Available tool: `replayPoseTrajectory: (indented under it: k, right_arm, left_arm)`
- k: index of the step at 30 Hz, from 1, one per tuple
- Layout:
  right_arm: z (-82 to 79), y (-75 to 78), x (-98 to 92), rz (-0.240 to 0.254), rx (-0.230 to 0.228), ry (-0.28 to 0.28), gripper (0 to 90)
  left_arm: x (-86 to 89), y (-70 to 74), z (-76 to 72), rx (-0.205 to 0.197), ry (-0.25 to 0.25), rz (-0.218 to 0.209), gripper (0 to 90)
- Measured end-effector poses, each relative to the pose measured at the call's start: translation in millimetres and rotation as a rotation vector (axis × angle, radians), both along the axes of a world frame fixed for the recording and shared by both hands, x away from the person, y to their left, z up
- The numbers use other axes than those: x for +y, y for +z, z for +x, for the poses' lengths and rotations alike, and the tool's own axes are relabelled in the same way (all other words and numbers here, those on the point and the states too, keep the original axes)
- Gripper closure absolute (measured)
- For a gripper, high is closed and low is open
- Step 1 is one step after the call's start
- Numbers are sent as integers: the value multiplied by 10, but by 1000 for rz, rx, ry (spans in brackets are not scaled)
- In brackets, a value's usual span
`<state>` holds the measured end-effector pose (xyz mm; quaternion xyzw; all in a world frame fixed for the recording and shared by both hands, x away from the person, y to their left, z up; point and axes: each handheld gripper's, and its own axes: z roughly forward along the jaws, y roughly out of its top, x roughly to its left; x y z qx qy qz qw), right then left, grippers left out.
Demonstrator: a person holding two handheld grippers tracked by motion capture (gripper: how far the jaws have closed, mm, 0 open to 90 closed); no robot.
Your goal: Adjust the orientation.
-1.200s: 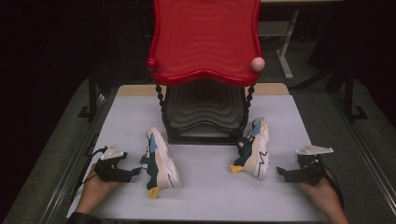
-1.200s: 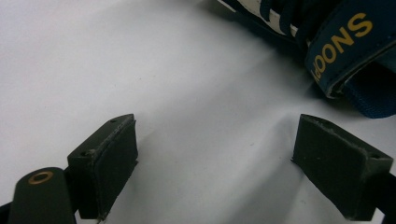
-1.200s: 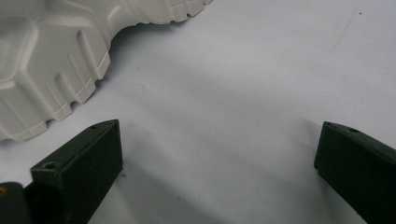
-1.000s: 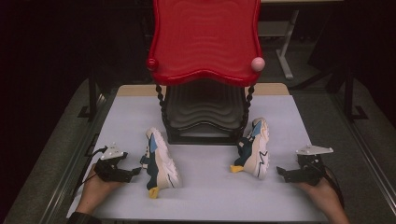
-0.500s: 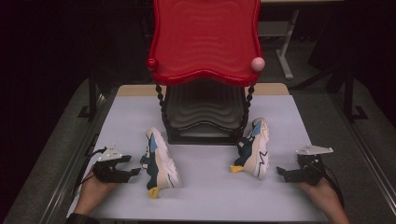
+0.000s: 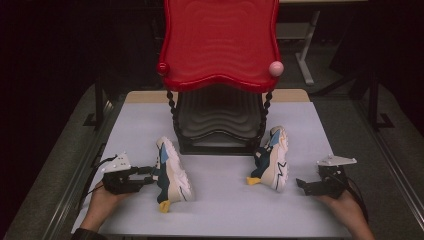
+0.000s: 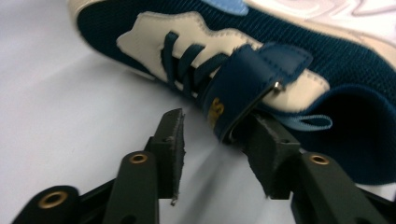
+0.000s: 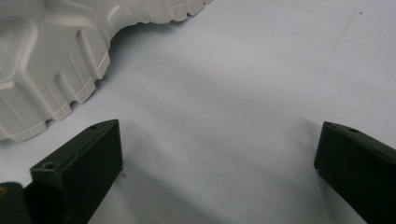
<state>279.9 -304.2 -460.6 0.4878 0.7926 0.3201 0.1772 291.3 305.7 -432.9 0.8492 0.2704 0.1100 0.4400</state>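
Sneaker [image 7: 280, 60] on its side: navy mesh, cream overlays, navy strap.

Left gripper [image 6: 150, 175]: black body, grey three-cornered plate on top, black cable trailing behind. Jaws matt black, flat dark pads with rough edges, brass-coloured rivets at joints. Right gripper [image 6: 300, 184]: same black body, grey plate, black cable. Dark sleeve edge at left forearm.

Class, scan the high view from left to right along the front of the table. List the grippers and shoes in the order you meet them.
Left gripper → left shoe → right shoe → right gripper.
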Motion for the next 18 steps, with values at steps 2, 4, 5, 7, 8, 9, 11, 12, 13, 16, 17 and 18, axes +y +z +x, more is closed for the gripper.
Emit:
replayPoseTrajectory:
  k: [2,4,5,7,8,9,11,12,13,16,17,18]
  right_arm:
    - [0,0,0,0,0,0,3]
    - [0,0,0,0,0,0,3]
    - [0,0,0,0,0,0,3]
    - [0,0,0,0,1,0,3]
    - [0,0,0,0,0,0,3]
    - [0,0,0,0,0,0,3]
    - [0,0,0,0,0,0,3]
    - [0,0,-2,-1,0,0,3]
    - [0,0,-1,0,0,0,3]
    - [0,1,-3,-1,0,0,3]
    - [0,1,-3,-1,0,1,3]
    - [0,1,-3,-1,0,0,3]
  left_arm:
    - [-33,1,13,3,-15,6,618]
    - [-50,4,15,1,-26,16,676]
    - [-49,9,14,-3,-22,19,700]
    - [-33,27,19,4,-17,17,744]
    - [-30,33,17,5,-16,13,760]
    - [-31,36,14,7,-14,10,760]
    - [-30,52,6,9,-12,15,769]
    - [-21,63,0,12,-5,16,769]
    - [-9,69,-4,14,0,17,771]
    - [70,96,-25,19,22,17,776]
    - [92,101,-32,19,29,15,778]
    - [136,110,-43,17,37,13,780]
